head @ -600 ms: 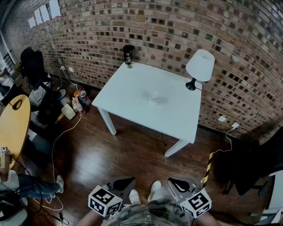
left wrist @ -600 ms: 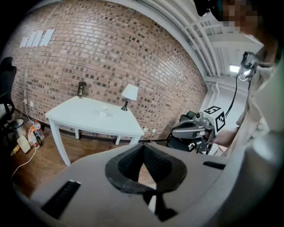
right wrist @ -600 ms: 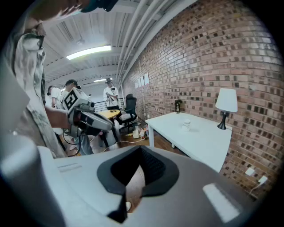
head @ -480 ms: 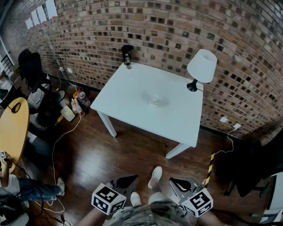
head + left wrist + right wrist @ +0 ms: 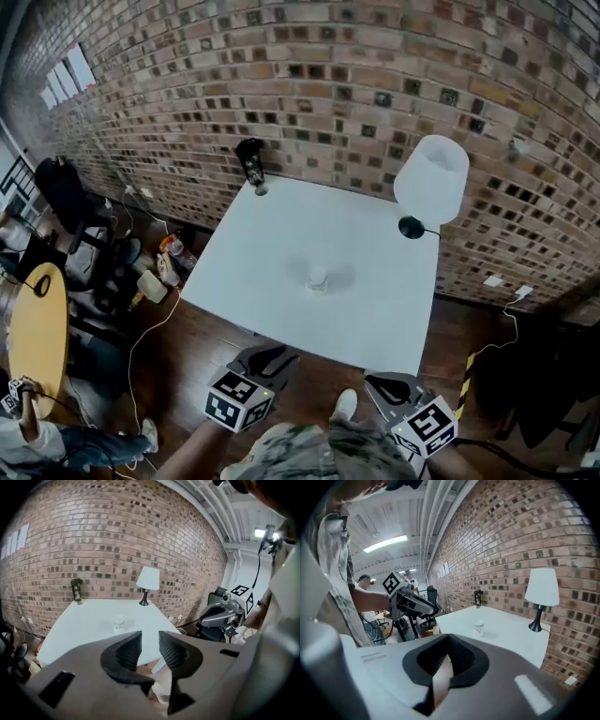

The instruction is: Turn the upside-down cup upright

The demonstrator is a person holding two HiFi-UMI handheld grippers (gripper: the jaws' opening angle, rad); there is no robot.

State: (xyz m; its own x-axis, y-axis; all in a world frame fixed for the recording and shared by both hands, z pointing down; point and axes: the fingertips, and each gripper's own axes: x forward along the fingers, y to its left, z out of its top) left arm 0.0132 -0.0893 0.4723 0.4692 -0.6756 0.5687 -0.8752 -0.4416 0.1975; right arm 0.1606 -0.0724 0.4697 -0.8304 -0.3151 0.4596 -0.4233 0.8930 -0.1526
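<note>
A small white cup (image 5: 317, 277) stands alone near the middle of the white table (image 5: 272, 244); from here I cannot tell which way up it is. It also shows in the left gripper view as the cup (image 5: 119, 623) and in the right gripper view as the cup (image 5: 478, 628). Both grippers are held low, short of the table's near edge and far from the cup. My left gripper (image 5: 265, 356) has a clear gap between its jaws (image 5: 150, 641), with nothing in it. The tips of my right gripper (image 5: 389, 382) meet, empty (image 5: 448, 639).
A white-shaded lamp (image 5: 429, 178) stands at the table's back right corner and a dark bottle-like object (image 5: 251, 164) at the back left, against the brick wall. A yellow round table (image 5: 37, 333), bags and cables lie at the left. A shoe (image 5: 344, 405) shows between the grippers.
The view has moved closer to the table, which now looks larger. Both grippers have come forward towards its near edge. The cup has not moved.
</note>
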